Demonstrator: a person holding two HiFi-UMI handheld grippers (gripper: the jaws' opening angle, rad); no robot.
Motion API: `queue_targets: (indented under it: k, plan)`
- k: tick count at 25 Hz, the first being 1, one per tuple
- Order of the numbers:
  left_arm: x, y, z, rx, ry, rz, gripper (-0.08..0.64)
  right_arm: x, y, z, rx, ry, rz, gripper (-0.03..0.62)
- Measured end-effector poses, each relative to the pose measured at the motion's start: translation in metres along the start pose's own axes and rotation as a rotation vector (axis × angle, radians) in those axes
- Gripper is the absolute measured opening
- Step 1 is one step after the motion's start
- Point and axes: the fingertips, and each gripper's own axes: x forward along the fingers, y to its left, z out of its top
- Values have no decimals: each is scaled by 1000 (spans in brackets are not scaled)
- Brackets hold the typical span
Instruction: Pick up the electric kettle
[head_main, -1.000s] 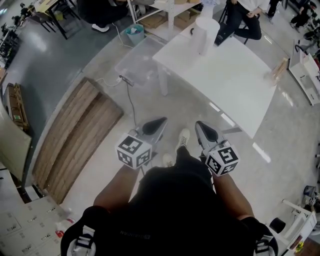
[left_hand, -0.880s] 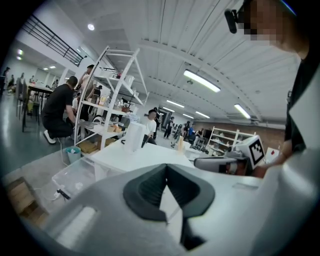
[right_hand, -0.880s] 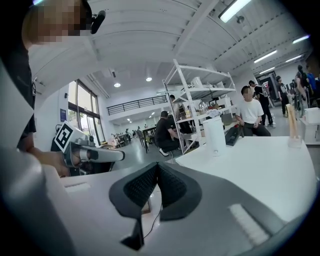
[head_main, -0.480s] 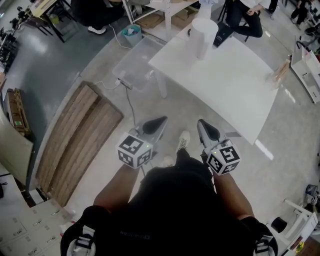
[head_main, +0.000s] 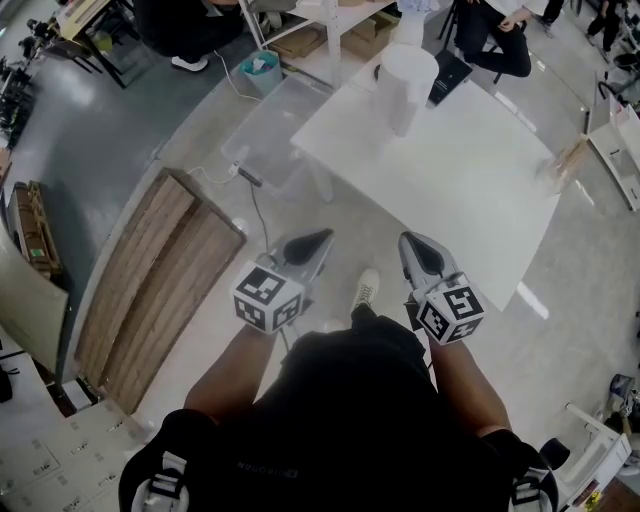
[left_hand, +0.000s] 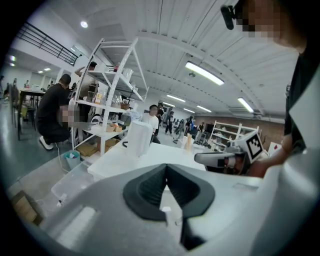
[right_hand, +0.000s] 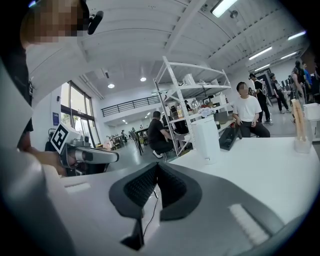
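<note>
The electric kettle (head_main: 408, 78) is tall and white and stands at the far edge of a white table (head_main: 470, 185). It also shows in the left gripper view as the kettle (left_hand: 138, 138) and in the right gripper view as the kettle (right_hand: 206, 139). My left gripper (head_main: 322, 239) and right gripper (head_main: 409, 241) are held side by side in front of my body, short of the table's near edge and far from the kettle. Both are shut with nothing between the jaws, as the left gripper (left_hand: 166, 168) and right gripper (right_hand: 157, 165) show close up.
Wooden boards (head_main: 150, 275) lie on the floor at the left. A clear plastic box (head_main: 268, 128) and a cable (head_main: 262, 215) sit beside the table's left corner. A wooden holder (head_main: 566, 160) stands at the table's right edge. People sit beyond the table near a white shelf rack (left_hand: 111, 100).
The table and kettle have drawn nearer and shifted left in the head view as I walk forward. Both grippers travel with me, still shut and side by side.
</note>
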Motion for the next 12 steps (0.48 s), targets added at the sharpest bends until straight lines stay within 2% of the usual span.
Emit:
queue_targets:
  k: [12]
  plan:
    - [54, 30, 43, 2, -19, 31, 2, 35, -56, 35, -12, -6, 25, 6]
